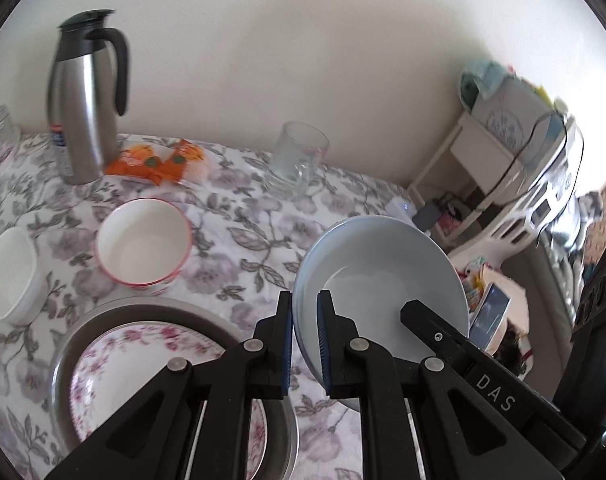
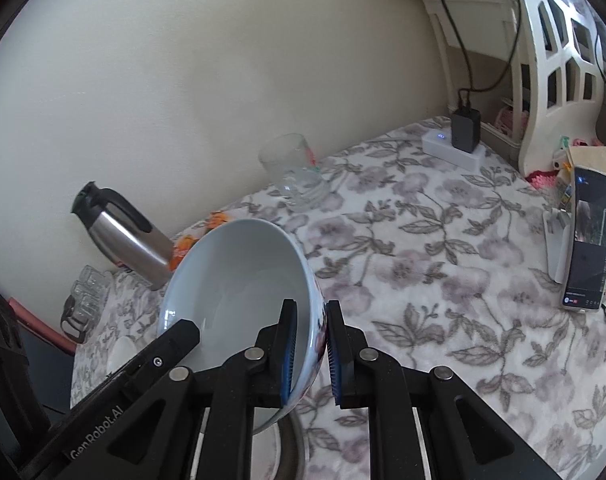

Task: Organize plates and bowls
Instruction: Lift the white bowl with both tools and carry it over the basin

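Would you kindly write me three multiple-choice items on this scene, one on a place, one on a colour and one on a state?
1. Where does the flowered plate lie?
A. on a grey tray
B. inside the glass mug
C. on top of the steel jug

2. What colour is the rim of the bowl standing behind that plate?
A. green
B. red
C. black

3. How is the pale blue bowl held?
A. by the left gripper alone
B. by no gripper, flat on the cloth
C. by both grippers on opposite sides of its rim

Answers:
1 A, the grey tray rings the plate.
2 B, a red line runs round its rim.
3 C, the left gripper and the right gripper each clamp its wall.
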{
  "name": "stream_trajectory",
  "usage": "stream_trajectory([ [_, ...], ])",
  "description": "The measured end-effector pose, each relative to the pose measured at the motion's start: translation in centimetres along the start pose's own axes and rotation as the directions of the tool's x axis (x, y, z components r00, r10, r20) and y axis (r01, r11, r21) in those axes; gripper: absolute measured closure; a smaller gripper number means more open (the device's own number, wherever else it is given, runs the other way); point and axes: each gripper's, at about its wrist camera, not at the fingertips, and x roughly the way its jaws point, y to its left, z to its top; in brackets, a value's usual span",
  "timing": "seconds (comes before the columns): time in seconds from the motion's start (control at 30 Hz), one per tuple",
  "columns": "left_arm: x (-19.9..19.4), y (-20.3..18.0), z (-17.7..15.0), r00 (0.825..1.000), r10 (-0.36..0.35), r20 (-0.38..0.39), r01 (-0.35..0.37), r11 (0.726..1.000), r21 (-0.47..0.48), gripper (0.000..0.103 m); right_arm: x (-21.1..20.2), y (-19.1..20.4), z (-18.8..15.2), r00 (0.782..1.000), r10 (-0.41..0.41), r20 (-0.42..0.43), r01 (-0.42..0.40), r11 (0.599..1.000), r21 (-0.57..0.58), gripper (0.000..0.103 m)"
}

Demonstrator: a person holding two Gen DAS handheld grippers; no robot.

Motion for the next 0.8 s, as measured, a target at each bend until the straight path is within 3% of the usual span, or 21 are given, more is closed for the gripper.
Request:
stream_trajectory([
  [0.13, -2.7, 1.9, 0.4, 0.999, -0.035, 0.040, 0.037, 0.998, -0.048, 0.091, -0.9, 2.2, -0.5, 1.000, 0.031, 0.006, -0.030, 0.999, -0.030, 0.087],
  [0.47, -7.9, 6.9, -0.3, 0.993, -0.040, 0.112, 0.057, 0.986, -0.160, 0.091, -1.6, 7.7, -2.4, 0.995, 0.095, -0.023, -0.097, 0.989, -0.116, 0.087],
  [0.8, -10.3, 10.3, -1.6, 0.992, 0.007, 0.125, 0.021, 0.975, -0.219, 0.091, -0.6, 10.8, -4.4, 0.989, 0.121, -0.087, -0.134, 0.977, -0.164, 0.087],
])
